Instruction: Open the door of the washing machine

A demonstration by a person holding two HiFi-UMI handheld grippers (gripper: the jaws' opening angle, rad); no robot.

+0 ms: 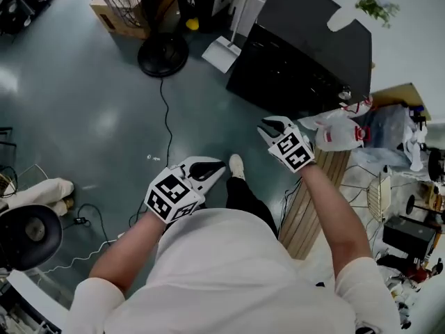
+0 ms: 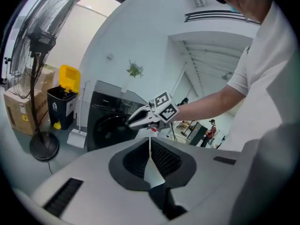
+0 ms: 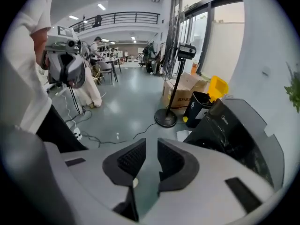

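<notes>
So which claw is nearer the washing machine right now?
Right. The right claw hovers just short of the washing machine; the left claw is farther back over the floor.

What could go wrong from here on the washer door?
1. The right tongs are open, empty and short of the washing machine. No door handle shows in the head view, so the reach could miss.
2. The plastic bag lies just beside those tongs and could snag.
</notes>
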